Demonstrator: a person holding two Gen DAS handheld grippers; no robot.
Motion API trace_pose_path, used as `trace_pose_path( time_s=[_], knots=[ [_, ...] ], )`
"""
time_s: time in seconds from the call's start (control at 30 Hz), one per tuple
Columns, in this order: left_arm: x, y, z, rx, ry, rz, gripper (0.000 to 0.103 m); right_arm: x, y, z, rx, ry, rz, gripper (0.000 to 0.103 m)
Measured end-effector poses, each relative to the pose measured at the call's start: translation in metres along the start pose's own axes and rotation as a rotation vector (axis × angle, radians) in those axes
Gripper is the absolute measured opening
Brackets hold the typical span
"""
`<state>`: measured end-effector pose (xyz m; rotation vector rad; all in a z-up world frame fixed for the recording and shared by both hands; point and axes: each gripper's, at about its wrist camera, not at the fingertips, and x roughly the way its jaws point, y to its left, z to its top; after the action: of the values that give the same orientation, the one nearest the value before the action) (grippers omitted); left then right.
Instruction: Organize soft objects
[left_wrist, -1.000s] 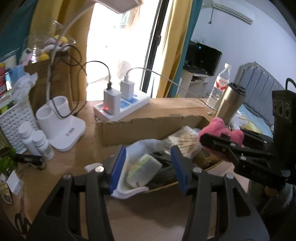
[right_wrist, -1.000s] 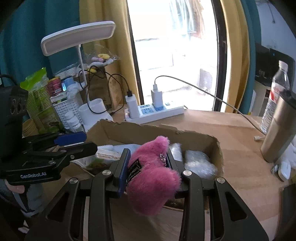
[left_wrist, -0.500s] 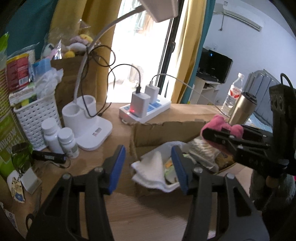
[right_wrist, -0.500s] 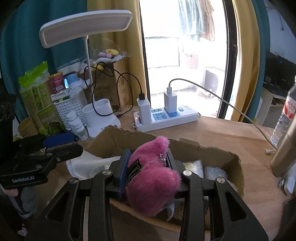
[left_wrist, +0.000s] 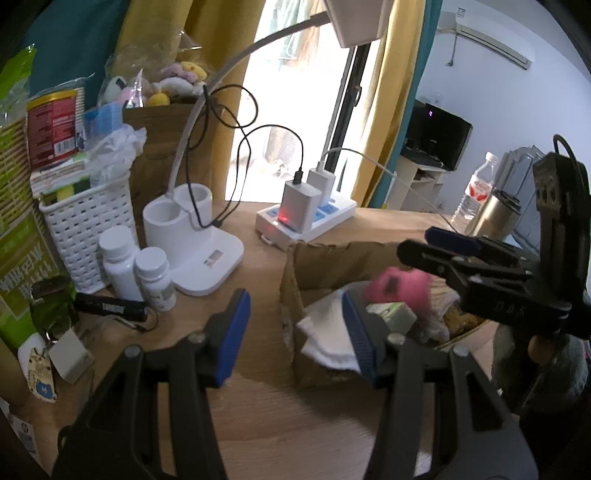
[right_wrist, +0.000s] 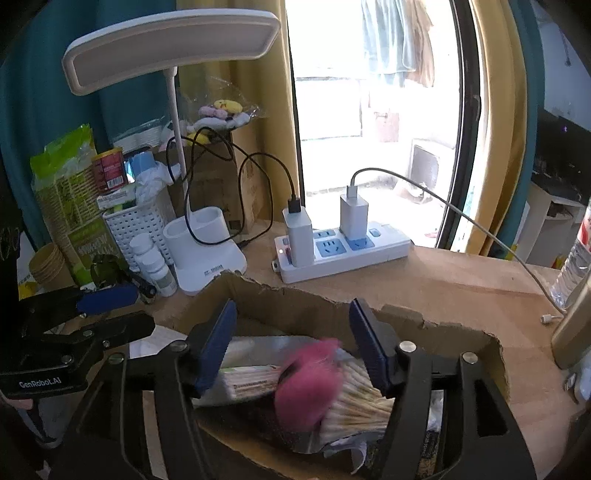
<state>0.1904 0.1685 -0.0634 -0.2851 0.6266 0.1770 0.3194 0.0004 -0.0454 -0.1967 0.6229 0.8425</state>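
A pink plush toy (right_wrist: 308, 384) lies blurred inside the cardboard box (right_wrist: 436, 332), on a pack of cotton swabs (right_wrist: 354, 402). It also shows in the left wrist view (left_wrist: 400, 286), beside a folded white cloth (left_wrist: 325, 332) in the box (left_wrist: 332, 258). My right gripper (right_wrist: 293, 336) is open and empty, just above the toy. My left gripper (left_wrist: 295, 332) is open and empty over the box's left edge.
A white desk lamp base (left_wrist: 192, 243), two white bottles (left_wrist: 136, 273), a white basket (left_wrist: 88, 225) and a power strip with chargers (left_wrist: 306, 218) stand on the wooden desk. A steel tumbler (left_wrist: 495, 218) and a water bottle (left_wrist: 476, 188) stand at the right.
My right gripper opened and let go of the pink plush toy, which dropped into the box. My left gripper moved left, away from the white cloth.
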Motion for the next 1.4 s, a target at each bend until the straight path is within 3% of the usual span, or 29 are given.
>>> trace_pose_path(
  time_s=[0.73,0.9,1.4],
  knots=[
    [-0.037,-0.047,-0.004,0.061,-0.042,-0.035,0.055,-0.062,-0.002,-0.019,0.022,-0.058,-0.064,0.067],
    [-0.048,-0.06,-0.006,0.071,-0.058,-0.05,0.064,-0.082,-0.004,-0.025,0.025,-0.076,-0.082,0.067],
    [-0.079,-0.099,-0.016,0.114,-0.088,-0.089,0.067,-0.136,-0.013,-0.047,0.052,-0.124,-0.143,0.067]
  ],
)
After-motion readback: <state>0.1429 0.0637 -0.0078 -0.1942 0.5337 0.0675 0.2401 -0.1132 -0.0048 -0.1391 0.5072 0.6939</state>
